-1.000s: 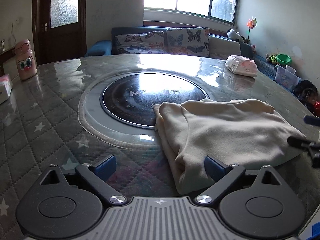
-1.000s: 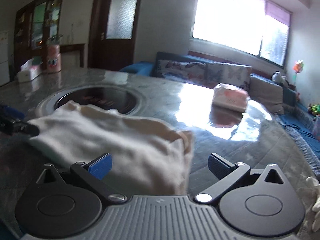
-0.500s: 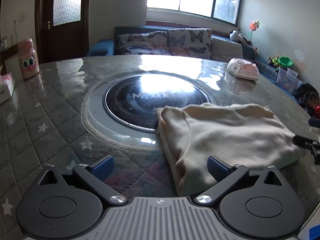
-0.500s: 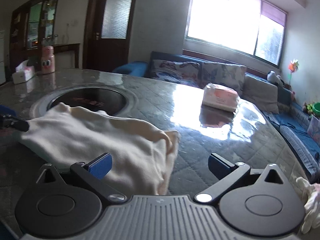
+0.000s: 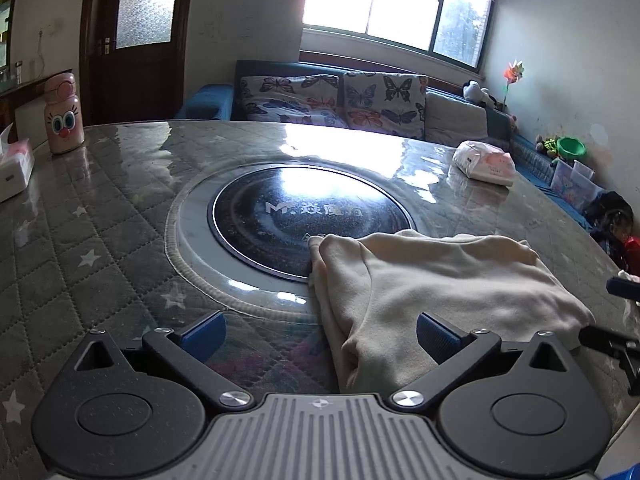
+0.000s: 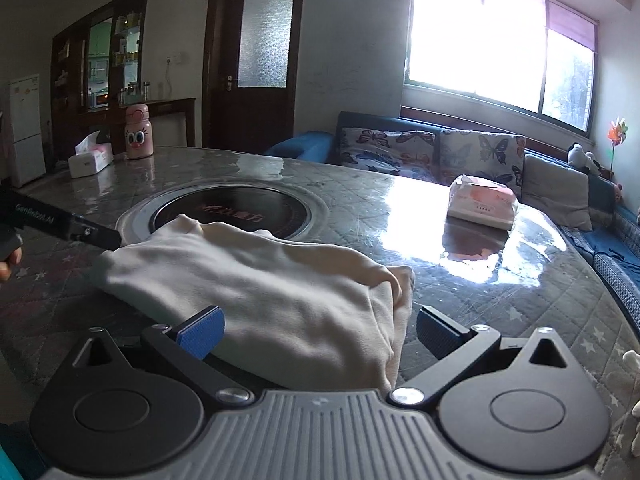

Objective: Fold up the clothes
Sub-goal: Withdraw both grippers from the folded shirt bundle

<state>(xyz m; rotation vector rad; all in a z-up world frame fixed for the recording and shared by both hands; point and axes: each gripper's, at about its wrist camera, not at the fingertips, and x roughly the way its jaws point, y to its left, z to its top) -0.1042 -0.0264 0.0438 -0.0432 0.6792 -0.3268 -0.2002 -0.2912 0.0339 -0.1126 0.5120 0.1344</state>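
Both claws I hold spread wide, clamping nothing: left gripper, right gripper | folded cream garment on quilted table, overlapping round black cooktop printed "M" | "GenRobot.AI" on left gripper's finger

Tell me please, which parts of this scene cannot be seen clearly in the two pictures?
- Folded cream garment: near edge hidden behind left gripper in the left wrist view.
- Layers inside the garment: covered by its top layer, both views.
- Print on tissue pack: too small, right wrist view.
- Table front edge: cut off by the frame.
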